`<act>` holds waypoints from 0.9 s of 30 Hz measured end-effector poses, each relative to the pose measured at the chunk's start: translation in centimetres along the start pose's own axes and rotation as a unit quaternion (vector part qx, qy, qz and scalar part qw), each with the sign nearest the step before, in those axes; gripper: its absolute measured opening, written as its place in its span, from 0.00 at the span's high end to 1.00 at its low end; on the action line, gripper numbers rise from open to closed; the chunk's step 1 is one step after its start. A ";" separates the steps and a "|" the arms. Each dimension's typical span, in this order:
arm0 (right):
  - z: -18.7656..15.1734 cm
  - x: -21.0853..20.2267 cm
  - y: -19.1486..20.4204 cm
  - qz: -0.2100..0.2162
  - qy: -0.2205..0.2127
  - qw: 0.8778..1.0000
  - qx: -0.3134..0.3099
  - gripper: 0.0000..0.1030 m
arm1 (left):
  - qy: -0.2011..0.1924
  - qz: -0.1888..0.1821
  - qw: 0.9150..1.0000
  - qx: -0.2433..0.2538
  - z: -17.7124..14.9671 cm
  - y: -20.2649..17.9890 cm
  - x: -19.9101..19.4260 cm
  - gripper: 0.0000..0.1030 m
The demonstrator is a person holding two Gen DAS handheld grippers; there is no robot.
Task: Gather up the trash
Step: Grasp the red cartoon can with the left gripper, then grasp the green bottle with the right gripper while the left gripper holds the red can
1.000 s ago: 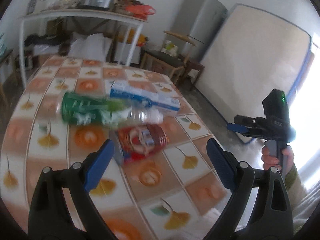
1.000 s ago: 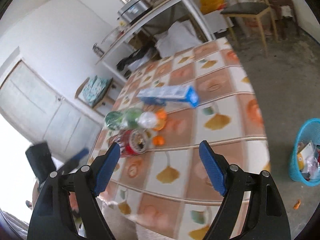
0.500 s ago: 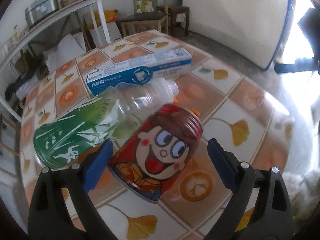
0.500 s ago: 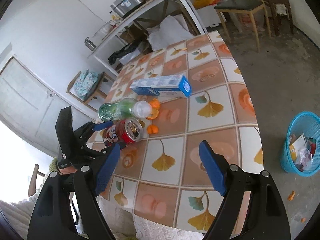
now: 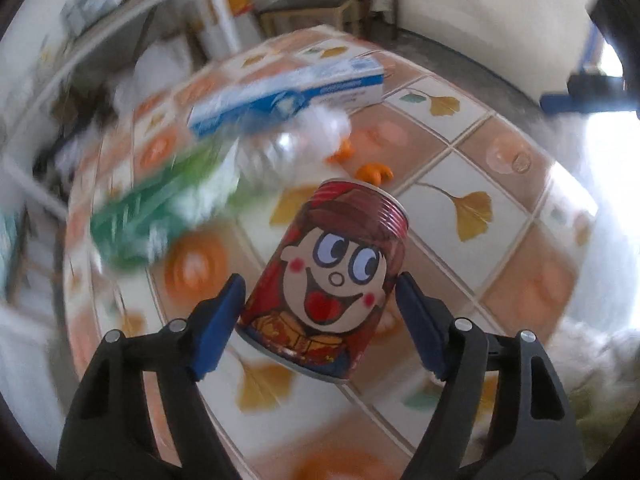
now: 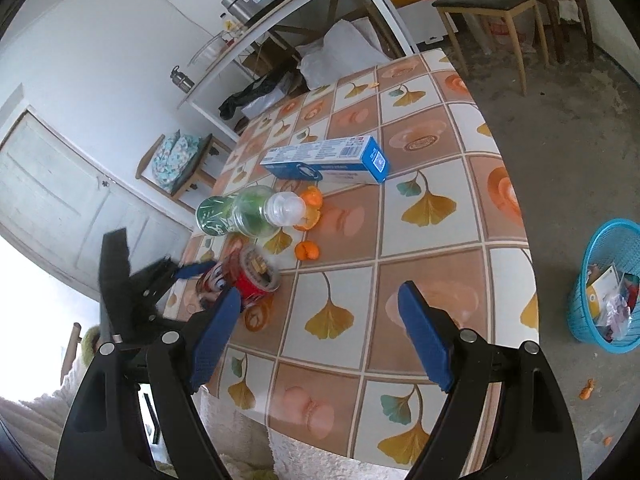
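Note:
My left gripper (image 5: 318,300) is shut on a red can with a cartoon face (image 5: 328,280), its pads pressed on both sides, the can tilted above the tiled table (image 5: 460,208). The can also shows in the right wrist view (image 6: 248,276), held by the left gripper (image 6: 200,276). A green-labelled plastic bottle (image 6: 244,212), a blue and white toothpaste box (image 6: 328,160) and orange peels (image 6: 307,250) lie on the table (image 6: 432,264). My right gripper (image 6: 320,332) is open and empty above the table's near edge.
A blue waste basket (image 6: 610,292) holding trash stands on the floor right of the table. A wooden chair (image 6: 492,8) and a white shelf table (image 6: 280,12) with a cooker stand behind. A peel scrap (image 6: 587,390) lies on the floor.
My left gripper has closed on the red can and lifted and tilted it away from the bottle. The right gripper has shifted slightly, still open.

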State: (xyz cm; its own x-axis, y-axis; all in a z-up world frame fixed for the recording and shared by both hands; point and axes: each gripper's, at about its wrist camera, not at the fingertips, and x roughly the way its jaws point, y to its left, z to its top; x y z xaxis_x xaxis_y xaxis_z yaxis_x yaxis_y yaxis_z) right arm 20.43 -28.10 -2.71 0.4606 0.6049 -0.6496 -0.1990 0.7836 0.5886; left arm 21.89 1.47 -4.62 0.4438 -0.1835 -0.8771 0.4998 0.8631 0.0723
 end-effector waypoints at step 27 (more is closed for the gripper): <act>-0.1 -0.1 -0.1 -0.011 0.016 1.000 -0.008 0.23 | 0.087 -0.195 0.942 -0.258 -3.3 4.9 1.1 0.40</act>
State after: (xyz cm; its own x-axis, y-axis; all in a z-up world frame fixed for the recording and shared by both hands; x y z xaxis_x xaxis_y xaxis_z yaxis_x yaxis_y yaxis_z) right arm 20.29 -28.28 -2.76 0.4371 0.5909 -0.6781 -0.2030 0.7993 0.5656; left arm 22.36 7.02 -6.81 0.1502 -0.4920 -0.8575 0.1520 0.8686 -0.4717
